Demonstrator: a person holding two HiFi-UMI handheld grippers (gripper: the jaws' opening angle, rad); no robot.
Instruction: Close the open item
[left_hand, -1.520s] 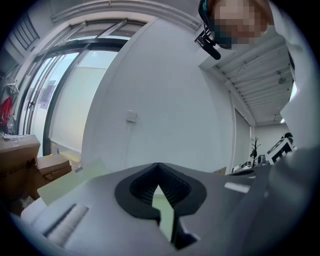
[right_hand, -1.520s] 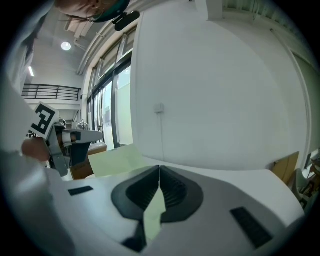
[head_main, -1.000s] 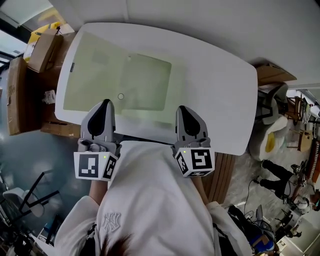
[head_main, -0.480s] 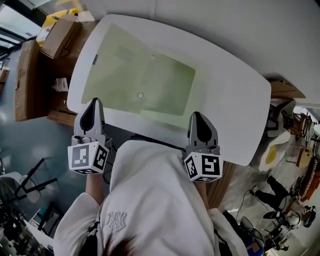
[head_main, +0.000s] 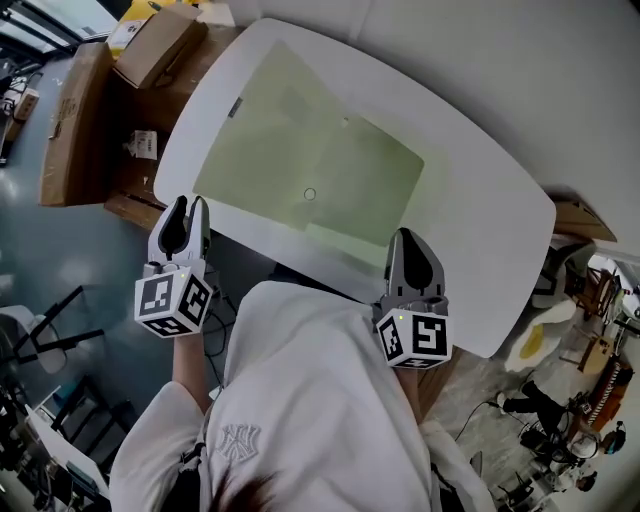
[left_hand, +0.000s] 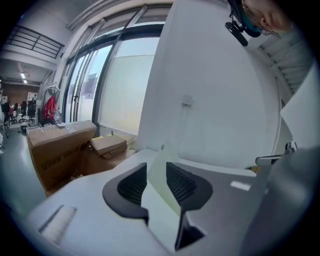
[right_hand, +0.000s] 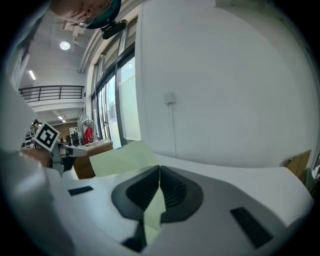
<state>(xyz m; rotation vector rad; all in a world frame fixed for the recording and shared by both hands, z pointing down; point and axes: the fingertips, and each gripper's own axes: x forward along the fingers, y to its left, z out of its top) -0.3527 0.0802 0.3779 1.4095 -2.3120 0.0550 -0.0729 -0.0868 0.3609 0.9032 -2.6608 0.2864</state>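
**A:** How did the left claw (left_hand: 156, 171) stand?

**B:** Its jaws were partly apart and had just been opening. They gripped nothing. The pale green folder (head_main: 300, 150) showed through the gap, but it lay well beyond them on the table (head_main: 480, 190).

**A:** And the right claw (right_hand: 159, 170)?

**B:** Its jaws met at the tips, with nothing between them.

**A:** What had changed from a second before?

**B:** Back then both claws reached over the near side of the table. The left one's closed tips were over the folder's near edge. Now the left claw sat at the left of the head view, off the table's edge and over the floor. The right one had drawn back to the table's near rim, lower right of centre.

**A:** Where was the folder?

**B:** It lay flat on the table in the upper middle of the head view, apart from both claws. I couldn't tell whether it was fully shut.

**A:** And the counts?

**B:** Two claws, one folder and one table. There were also at least two cardboard boxes (head_main: 165, 45) at the upper left, beside the table.
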